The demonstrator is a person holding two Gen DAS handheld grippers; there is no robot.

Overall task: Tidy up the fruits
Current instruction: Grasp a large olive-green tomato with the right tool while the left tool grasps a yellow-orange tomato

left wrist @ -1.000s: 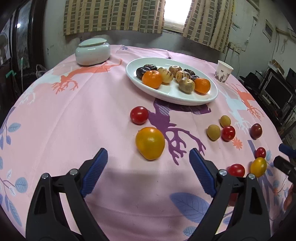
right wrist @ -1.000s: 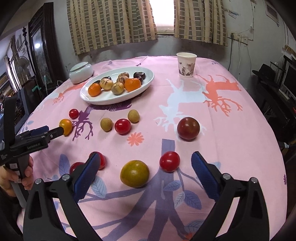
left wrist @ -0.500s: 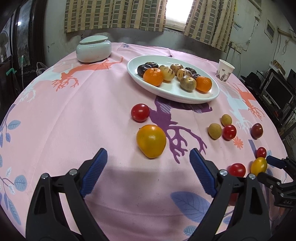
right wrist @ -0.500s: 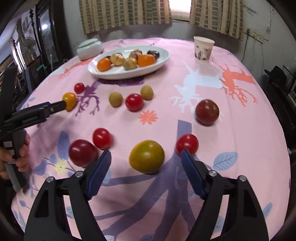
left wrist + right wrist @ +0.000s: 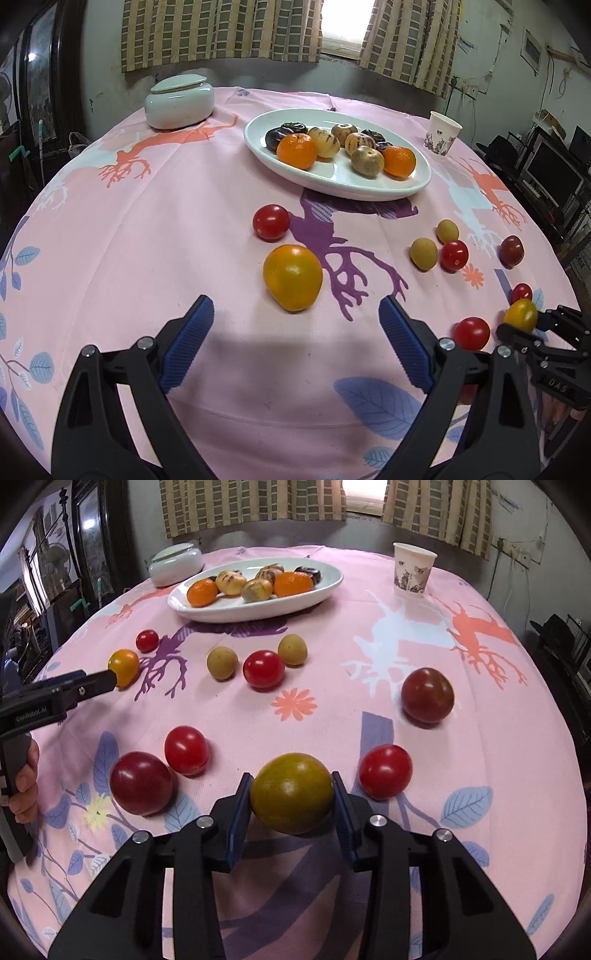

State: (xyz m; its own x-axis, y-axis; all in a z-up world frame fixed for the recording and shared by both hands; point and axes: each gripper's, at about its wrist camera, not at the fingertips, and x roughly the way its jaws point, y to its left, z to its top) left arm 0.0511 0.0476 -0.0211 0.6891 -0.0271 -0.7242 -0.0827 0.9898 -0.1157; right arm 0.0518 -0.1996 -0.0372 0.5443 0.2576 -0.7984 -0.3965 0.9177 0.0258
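Note:
My right gripper (image 5: 291, 808) is shut on a yellow-green tomato (image 5: 291, 792) low over the pink tablecloth. My left gripper (image 5: 295, 339) is open and empty, just short of an orange-yellow tomato (image 5: 292, 277). A white oval plate (image 5: 369, 182) at the back holds oranges, striped melons and dark fruits. Loose red tomatoes (image 5: 263, 668), a dark red tomato (image 5: 427, 695) and small yellow-green fruits (image 5: 221, 662) lie scattered on the cloth. The right gripper also shows at the right edge of the left wrist view (image 5: 535, 325).
A white lidded jar (image 5: 180, 100) stands at the back left. A paper cup (image 5: 413, 569) stands at the back right. The round table (image 5: 517, 775) drops off on all sides. Dark furniture and monitors surround it.
My right gripper moved forward over the yellow-green tomato and closed on it. My left gripper stayed open and edged slightly toward the orange-yellow tomato.

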